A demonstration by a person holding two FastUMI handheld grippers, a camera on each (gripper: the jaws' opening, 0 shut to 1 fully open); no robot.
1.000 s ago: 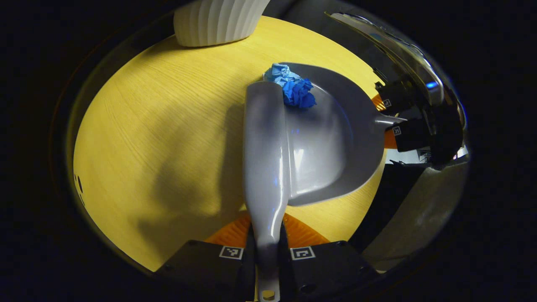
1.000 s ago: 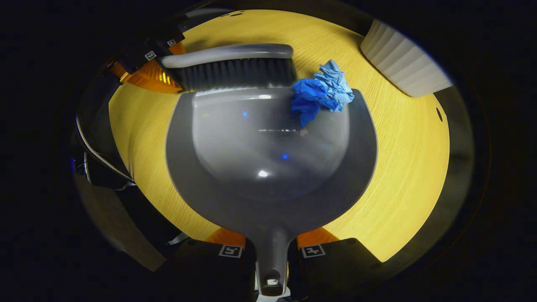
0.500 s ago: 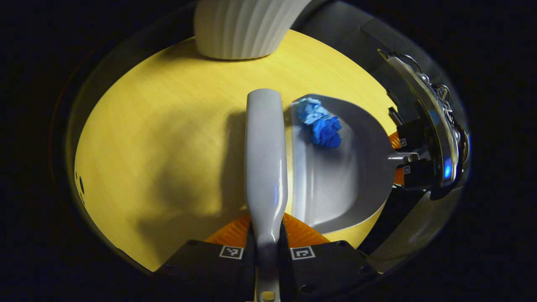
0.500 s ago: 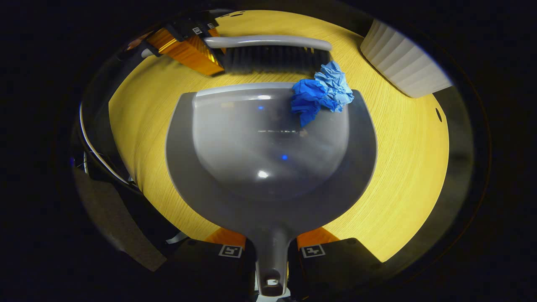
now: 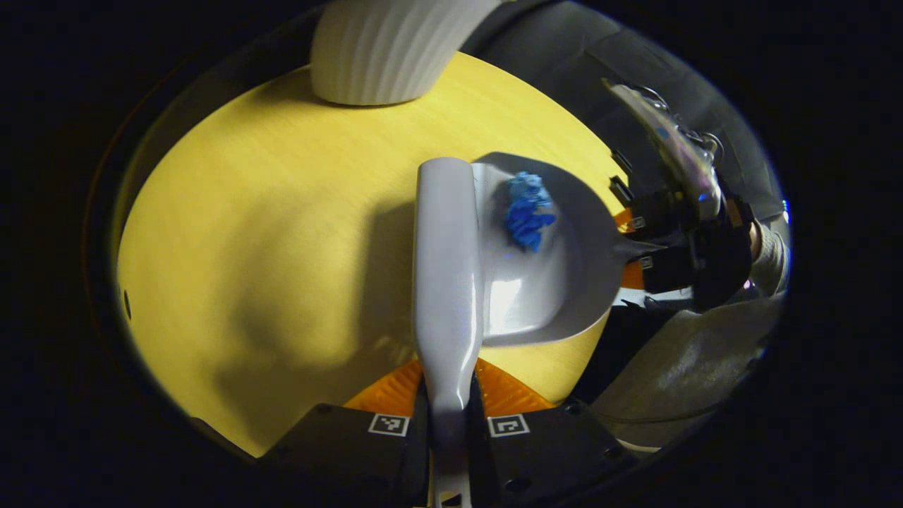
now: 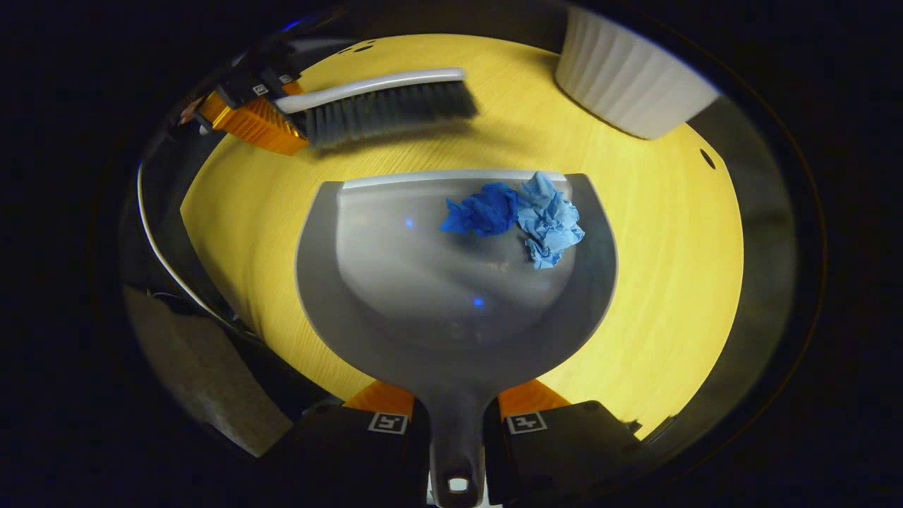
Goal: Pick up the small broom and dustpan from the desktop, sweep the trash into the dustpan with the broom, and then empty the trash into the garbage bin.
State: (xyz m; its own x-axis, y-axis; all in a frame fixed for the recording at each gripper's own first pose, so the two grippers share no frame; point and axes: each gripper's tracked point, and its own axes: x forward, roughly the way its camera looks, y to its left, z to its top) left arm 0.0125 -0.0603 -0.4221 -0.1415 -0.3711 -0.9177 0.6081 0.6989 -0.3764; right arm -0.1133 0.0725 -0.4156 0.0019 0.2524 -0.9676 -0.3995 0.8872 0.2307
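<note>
Dustpan (image 6: 451, 296) is held by its handle in the right claw (image 6: 455, 430), whose two fingers are pressed on the handle from either side, so that the pan's long axis runs straight forward from that claw, with the open lip at the far end. Two crumpled blue paper wads (image 6: 518, 215) are seen lying inside the pan, just behind the lip and toward its right side, fully off the yellow desk (image 6: 670, 268). The small broom (image 5: 446, 268) is gripped at its handle by the left claw (image 5: 449, 430), both fingers being closed on it. In the right gripper view the bristles are seen apart from the pan's lip, with a strip of bare desk between them. In the left gripper view the broom's back is laid along the lip, partly overlapping it in the picture.

The sweeping step is judged done, and emptying remains. The white ribbed garbage bin (image 6: 628, 85) stands at the desk's far edge, ahead of the right claw and to the right of the pan's axis, well apart from the lip. The coming move therefore turns on the right claw: the pan would need to be carried forward and rightward with the lip kept level or raised, since the wads lie close to the open lip and could roll out. The right claw is the nearer one to the bin; the broom is not needed.
</note>
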